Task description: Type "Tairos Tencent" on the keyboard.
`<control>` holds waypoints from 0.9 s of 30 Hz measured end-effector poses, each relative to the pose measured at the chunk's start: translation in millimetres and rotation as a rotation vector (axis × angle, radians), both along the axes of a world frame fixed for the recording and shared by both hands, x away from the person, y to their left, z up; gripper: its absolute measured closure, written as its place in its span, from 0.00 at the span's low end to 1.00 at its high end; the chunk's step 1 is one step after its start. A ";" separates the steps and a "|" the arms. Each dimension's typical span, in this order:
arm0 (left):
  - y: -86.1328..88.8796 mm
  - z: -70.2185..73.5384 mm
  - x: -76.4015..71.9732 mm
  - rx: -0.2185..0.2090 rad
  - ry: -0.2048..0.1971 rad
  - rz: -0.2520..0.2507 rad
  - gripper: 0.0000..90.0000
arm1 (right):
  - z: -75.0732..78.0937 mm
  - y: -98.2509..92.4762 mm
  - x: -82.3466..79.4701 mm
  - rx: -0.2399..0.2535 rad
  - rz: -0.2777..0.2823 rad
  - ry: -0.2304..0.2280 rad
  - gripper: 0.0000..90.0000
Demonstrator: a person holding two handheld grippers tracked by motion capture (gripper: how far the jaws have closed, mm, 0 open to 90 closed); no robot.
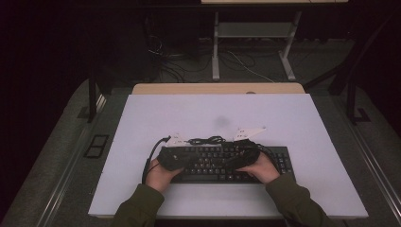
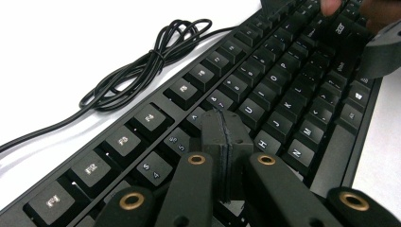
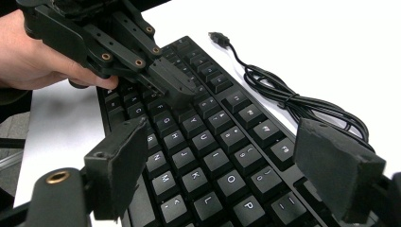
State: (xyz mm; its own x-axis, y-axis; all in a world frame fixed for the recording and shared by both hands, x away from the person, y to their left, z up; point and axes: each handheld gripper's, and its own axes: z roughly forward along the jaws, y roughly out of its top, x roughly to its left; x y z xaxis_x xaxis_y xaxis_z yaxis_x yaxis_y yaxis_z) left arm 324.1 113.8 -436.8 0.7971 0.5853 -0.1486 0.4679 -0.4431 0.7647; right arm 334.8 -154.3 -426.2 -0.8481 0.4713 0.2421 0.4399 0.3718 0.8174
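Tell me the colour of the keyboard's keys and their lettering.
Black keys with white lettering, clearest in the right gripper view.

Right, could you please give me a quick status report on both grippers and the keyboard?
Left gripper shut, tip down on the number-row keys. Right gripper open, empty, over the keyboard. Bundled cable behind it, not in the way.

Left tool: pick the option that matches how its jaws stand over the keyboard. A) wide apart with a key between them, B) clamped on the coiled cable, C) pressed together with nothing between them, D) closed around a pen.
C: the left tool has its jaws pressed together, empty, above the keyboard.
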 end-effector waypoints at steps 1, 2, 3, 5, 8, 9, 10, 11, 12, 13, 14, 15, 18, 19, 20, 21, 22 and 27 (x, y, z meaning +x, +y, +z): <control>0.0 -0.1 0.1 -0.001 0.000 0.000 0.99 | 0.0 -0.1 0.1 0.000 0.000 0.000 0.21; -0.1 0.0 0.0 0.001 0.000 -0.001 0.99 | -0.1 -0.2 0.1 0.000 -0.001 -0.001 0.21; -0.3 -0.1 0.0 0.003 0.001 -0.001 0.99 | -0.1 -0.3 0.2 0.000 -0.001 -0.001 0.21; -0.2 -0.4 0.1 0.017 0.001 -0.008 0.99 | -0.1 -0.5 0.4 0.000 -0.001 -0.003 0.21; -1.6 -1.7 -0.2 0.012 0.007 -0.003 0.99 | 0.1 -1.0 0.5 0.000 -0.002 -0.006 0.21; -1.7 -1.5 -0.1 0.014 0.004 -0.004 0.99 | 0.2 -1.2 0.5 0.002 -0.003 -0.007 0.21; -1.7 -1.4 -0.1 0.014 0.003 -0.004 0.99 | 0.4 -1.5 0.7 0.003 -0.004 -0.008 0.21; -1.3 -1.0 -0.1 0.018 0.002 -0.008 0.99 | 0.5 -1.8 0.8 0.004 -0.004 -0.010 0.21; -1.0 -0.8 -0.1 0.018 0.002 -0.008 0.99 | 0.8 -1.9 0.7 0.004 -0.006 -0.007 0.21; -0.8 -0.6 -0.5 0.014 0.006 -0.006 0.99 | 1.0 -2.1 0.7 0.004 -0.007 -0.006 0.21; 0.2 0.0 -0.2 0.014 0.000 -0.012 0.99 | 1.0 -2.5 1.0 0.003 -0.006 -0.010 0.20; 0.3 0.7 -0.6 0.002 0.002 -0.004 0.99 | 1.2 -2.8 1.2 0.004 -0.009 -0.010 0.20; 1.3 1.4 -0.9 -0.004 0.005 -0.003 0.97 | 0.8 -4.1 1.7 0.009 -0.010 -0.011 0.20; 1.4 1.6 -1.1 -0.004 0.005 -0.004 0.97 | 0.4 -4.5 1.9 0.011 -0.009 -0.012 0.20; 1.3 2.1 -1.5 -0.007 0.006 -0.004 0.96 | 0.0 -4.8 1.9 0.010 -0.013 -0.012 0.20; 1.5 2.9 -1.5 -0.009 0.004 -0.007 0.95 | -0.3 -5.2 1.7 0.011 -0.014 -0.009 0.20; 1.1 3.6 -2.0 -0.018 0.005 -0.004 0.95 | -0.9 -5.8 1.8 0.011 -0.010 -0.011 0.20; 0.3 7.4 -2.3 -0.022 -0.005 -0.013 0.91 | -2.0 -9.3 0.6 0.009 -0.013 -0.010 0.20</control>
State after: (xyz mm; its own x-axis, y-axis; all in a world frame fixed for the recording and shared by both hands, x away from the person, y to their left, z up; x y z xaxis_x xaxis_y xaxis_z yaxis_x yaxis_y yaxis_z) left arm 321.8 114.1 -429.3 0.8056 0.5711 -0.1576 0.4583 -0.4322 0.7766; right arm 335.4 -163.6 -428.2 -0.8446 0.4800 0.2373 0.4360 0.3592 0.8251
